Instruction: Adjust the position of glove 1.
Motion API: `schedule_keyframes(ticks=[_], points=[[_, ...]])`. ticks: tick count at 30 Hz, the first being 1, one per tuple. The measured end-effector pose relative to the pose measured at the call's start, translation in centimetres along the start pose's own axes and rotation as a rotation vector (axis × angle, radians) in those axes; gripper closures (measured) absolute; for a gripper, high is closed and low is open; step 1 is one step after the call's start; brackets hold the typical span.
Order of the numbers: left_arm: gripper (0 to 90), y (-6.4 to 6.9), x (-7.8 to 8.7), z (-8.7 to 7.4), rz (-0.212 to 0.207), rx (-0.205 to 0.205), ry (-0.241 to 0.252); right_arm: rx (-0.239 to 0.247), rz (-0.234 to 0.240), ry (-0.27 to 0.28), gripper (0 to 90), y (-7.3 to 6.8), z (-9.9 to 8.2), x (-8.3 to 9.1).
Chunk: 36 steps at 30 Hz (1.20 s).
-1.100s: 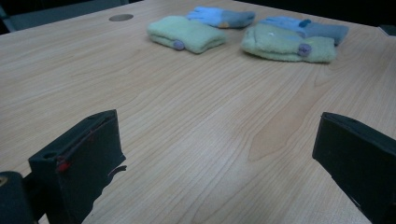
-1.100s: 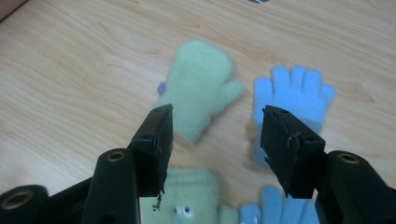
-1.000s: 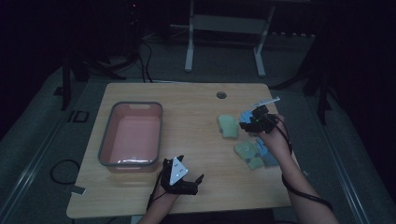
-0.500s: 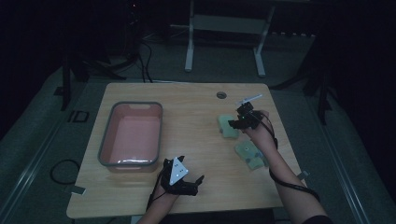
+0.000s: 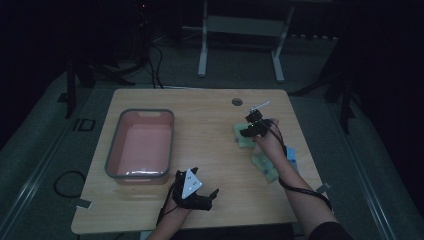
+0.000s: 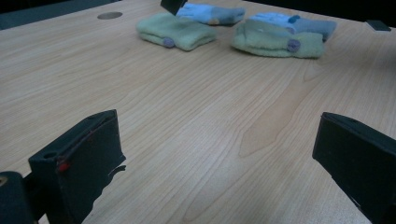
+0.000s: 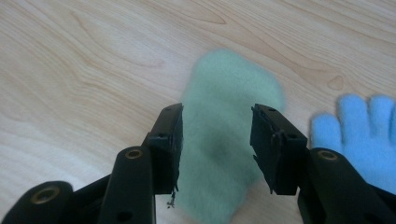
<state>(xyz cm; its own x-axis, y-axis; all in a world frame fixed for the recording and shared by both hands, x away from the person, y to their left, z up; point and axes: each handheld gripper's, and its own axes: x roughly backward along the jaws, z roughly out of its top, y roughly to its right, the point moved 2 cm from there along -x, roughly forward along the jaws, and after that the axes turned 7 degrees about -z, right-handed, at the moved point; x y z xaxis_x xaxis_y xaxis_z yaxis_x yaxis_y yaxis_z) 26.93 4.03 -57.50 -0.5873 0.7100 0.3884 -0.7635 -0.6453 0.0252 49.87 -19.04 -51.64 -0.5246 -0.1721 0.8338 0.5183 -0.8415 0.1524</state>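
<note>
The wooden table [image 5: 210, 120] carries everything. At its left, well away from both grippers, a grey-rimmed pink tub [image 5: 111, 161] stands with nothing in it.

The person's right forearm reaches up the table's right side, wrist bent so the right gripper [image 5: 252, 129] points down over a folded green glove [image 7: 229, 126]. Its jaws, half apart, have just been closing; they straddle the glove without pressing on it. A blue glove [image 7: 369, 135] lies just beside the gripper's right jaw.

The left gripper [image 5: 202, 192] rests low near the table's front edge, jaws spread wide with only bare wood between them.

From the left gripper view, four gloves lie well ahead: two green, each folded, and two blue just behind them.
</note>
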Motion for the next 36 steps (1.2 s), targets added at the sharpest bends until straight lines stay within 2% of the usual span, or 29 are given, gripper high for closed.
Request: schedule_keyframes(ticks=[6,8,9,10,13,16,19,21,24,27,29,30,31,34,35,36], points=[[1.7,-0.1,0.0,0.0,-0.004,0.004,0.003,-0.002,-0.022,-0.029,59.2,-0.1,-0.1,-1.4],[1.7,-0.1,0.0,0.0,-0.006,0.006,0.002,0.011,-0.056,-0.055,59.4,-0.2,-0.4,-2.1],[1.7,0.0,0.0,0.0,-0.006,0.005,0.002,0.001,-0.040,-0.078,59.2,-0.2,-0.6,-2.6],[1.7,0.0,0.0,0.0,-0.007,0.004,0.001,-0.012,-0.030,-0.076,59.1,-0.2,-0.8,-2.9],[1.7,0.1,0.0,0.0,-0.006,0.003,-0.001,-0.031,-0.022,-0.073,60.5,-0.1,-0.9,-2.9],[1.7,0.0,0.0,0.0,-0.005,0.004,-0.001,-0.007,-0.033,-0.084,64.5,-0.4,-0.7,-2.9],[1.7,0.0,0.0,0.0,-0.005,0.004,-0.003,-0.007,-0.029,-0.088,68.1,-0.5,-0.6,-2.9],[1.7,0.0,0.0,0.0,-0.005,0.004,-0.004,-0.042,-0.020,-0.087,74.3,-0.6,-0.5,-3.0],[1.7,0.0,0.0,0.0,-0.006,0.004,-0.003,-0.035,-0.015,-0.077,80.6,-0.5,-0.5,-2.9],[1.7,0.0,0.0,0.0,-0.007,0.007,-0.004,-0.065,-0.012,-0.091,80.7,-0.6,-0.3,-3.0],[1.7,0.0,0.0,0.0,-0.007,0.004,-0.004,-0.052,-0.010,-0.098,80.9,-0.5,-0.3,-3.0],[1.7,0.1,0.0,0.0,-0.008,0.002,-0.005,-0.081,0.003,-0.104,81.3,-0.4,-0.1,-3.0],[1.7,0.1,0.0,0.0,-0.008,0.002,-0.004,-0.080,0.007,-0.108,81.8,-0.4,-0.1,-3.0],[1.7,0.0,0.0,0.0,-0.009,0.002,-0.005,-0.091,0.005,-0.099,83.1,-0.3,0.0,-2.6],[1.7,0.0,0.0,0.0,-0.009,0.007,-0.005,-0.097,0.016,-0.085,83.7,-0.4,0.1,-2.3],[1.7,0.0,0.0,0.0,-0.010,0.008,-0.006,-0.080,0.009,-0.052,84.5,-0.6,0.3,-1.1]])
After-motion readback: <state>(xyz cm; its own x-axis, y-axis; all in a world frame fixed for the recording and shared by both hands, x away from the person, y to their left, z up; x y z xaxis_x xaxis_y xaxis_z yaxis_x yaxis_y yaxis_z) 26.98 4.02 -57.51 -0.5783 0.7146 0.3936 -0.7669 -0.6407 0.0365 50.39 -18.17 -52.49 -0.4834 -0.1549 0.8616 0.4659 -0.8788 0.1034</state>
